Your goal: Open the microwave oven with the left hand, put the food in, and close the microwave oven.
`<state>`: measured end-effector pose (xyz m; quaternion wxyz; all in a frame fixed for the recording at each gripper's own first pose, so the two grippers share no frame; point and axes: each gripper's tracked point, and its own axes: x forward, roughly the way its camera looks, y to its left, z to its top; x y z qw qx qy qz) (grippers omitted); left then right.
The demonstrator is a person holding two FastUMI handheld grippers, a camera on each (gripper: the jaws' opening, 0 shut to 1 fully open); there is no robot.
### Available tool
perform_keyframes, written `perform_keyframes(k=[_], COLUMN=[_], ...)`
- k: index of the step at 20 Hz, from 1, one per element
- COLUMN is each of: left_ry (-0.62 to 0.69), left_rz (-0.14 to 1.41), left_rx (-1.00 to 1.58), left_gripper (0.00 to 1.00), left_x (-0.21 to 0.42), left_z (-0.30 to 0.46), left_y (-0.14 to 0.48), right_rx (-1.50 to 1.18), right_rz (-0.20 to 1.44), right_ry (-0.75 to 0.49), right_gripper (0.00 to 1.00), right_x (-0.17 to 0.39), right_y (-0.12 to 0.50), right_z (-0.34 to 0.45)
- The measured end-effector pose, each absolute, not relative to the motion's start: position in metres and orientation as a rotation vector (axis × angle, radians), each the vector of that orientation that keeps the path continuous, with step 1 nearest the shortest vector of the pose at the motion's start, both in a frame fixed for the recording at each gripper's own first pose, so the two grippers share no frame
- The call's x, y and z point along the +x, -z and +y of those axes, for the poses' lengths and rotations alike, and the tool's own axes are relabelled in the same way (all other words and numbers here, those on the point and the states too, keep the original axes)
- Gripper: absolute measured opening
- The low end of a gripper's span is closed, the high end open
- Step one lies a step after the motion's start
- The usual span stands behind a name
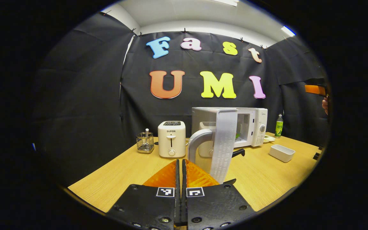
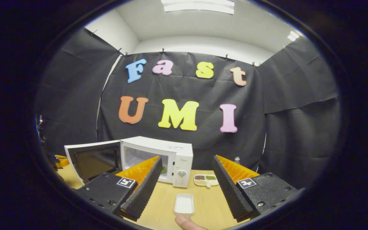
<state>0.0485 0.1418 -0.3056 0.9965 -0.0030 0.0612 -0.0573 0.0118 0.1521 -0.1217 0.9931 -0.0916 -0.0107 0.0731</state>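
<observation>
Microwave oven (image 1: pixel 251 126) stood at the back of the surface (image 1: pixel 260 179), its door (image 1: pixel 224 143) swung open edge-on just ahead and right of the left gripper (image 1: pixel 180 166), whose fingers were pressed together and empty. The right gripper (image 2: pixel 187 179) was spread wide, holding nothing; something green showed inside the cavity.

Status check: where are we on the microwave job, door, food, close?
Done: the microwave door stands swung open, and something green sits inside the cavity, likely the food. In hand: nothing; the left gripper has its fingers together and empty, the right gripper is open and empty above a small white tray. Left: closing the door.
</observation>
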Motion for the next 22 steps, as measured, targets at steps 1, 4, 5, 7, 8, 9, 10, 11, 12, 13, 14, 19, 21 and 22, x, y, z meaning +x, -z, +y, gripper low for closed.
perform_keyframes(k=[1, 4, 5, 7, 8, 9, 10, 11, 12, 13, 14, 19, 21, 22], left_ry=[0.124, 0.147, 0.150, 0.170, 0.188, 0.207, 0.226, 0.239, 0.245, 0.249, 0.254, 0.341, 0.360, 0.368], left_rz=[0.128, 0.139, 0.140, 0.138, 0.136, 0.132, 0.131, 0.134, 0.136, 0.140, 0.144, 0.144, 0.135, 0.132], left_rx=[-0.017, -0.036, -0.033, -0.022, -0.018, -0.017, -0.019, -0.020, -0.018, -0.011, 0.000, -0.053, -0.066, -0.066], left_gripper=[0.00, 0.00, 0.00, 0.00, 0.00, 0.00, 0.00, 0.00, 0.00, 0.00, 0.00, 0.00, 0.00, 0.00], left_x=[0.047, 0.044, 0.043, 0.041, 0.041, 0.041, 0.042, 0.044, 0.047, 0.050, 0.054, 0.068, 0.076, 0.081], left_z=[0.137, 0.123, 0.118, 0.106, 0.100, 0.092, 0.085, 0.077, 0.073, 0.069, 0.063, 0.025, 0.011, 0.004], left_y=[0.309, 0.314, 0.314, 0.314, 0.313, 0.314, 0.314, 0.316, 0.316, 0.317, 0.318, 0.312, 0.308, 0.305], right_rx=[-0.182, -0.157, -0.150, -0.130, -0.125, -0.123, -0.123, -0.108, -0.086, -0.066, -0.056, -0.057, -0.048, -0.054], right_rz=[-0.018, -0.006, 0.001, 0.015, 0.014, 0.012, 0.014, 0.027, 0.038, 0.044, 0.044, 0.022, 0.015, 0.012], right_ry=[-0.144, -0.161, -0.173, -0.183, -0.182, -0.177, -0.174, -0.170, -0.179, -0.192, -0.191, -0.166, -0.146, -0.136], right_gripper=[0.96, 0.96, 1.00, 1.00, 0.96, 0.96, 0.96, 0.96, 0.96, 1.00, 1.00, 1.00, 0.96, 0.96], right_x=[0.007, -0.007, -0.011, -0.020, -0.022, -0.024, -0.024, -0.025, -0.026, -0.029, -0.030, -0.034, -0.034, -0.034], right_y=[0.121, 0.120, 0.121, 0.123, 0.122, 0.121, 0.121, 0.125, 0.127, 0.126, 0.125, 0.125, 0.124, 0.124], right_z=[0.145, 0.132, 0.130, 0.120, 0.116, 0.112, 0.107, 0.102, 0.101, 0.100, 0.097, 0.075, 0.064, 0.059])
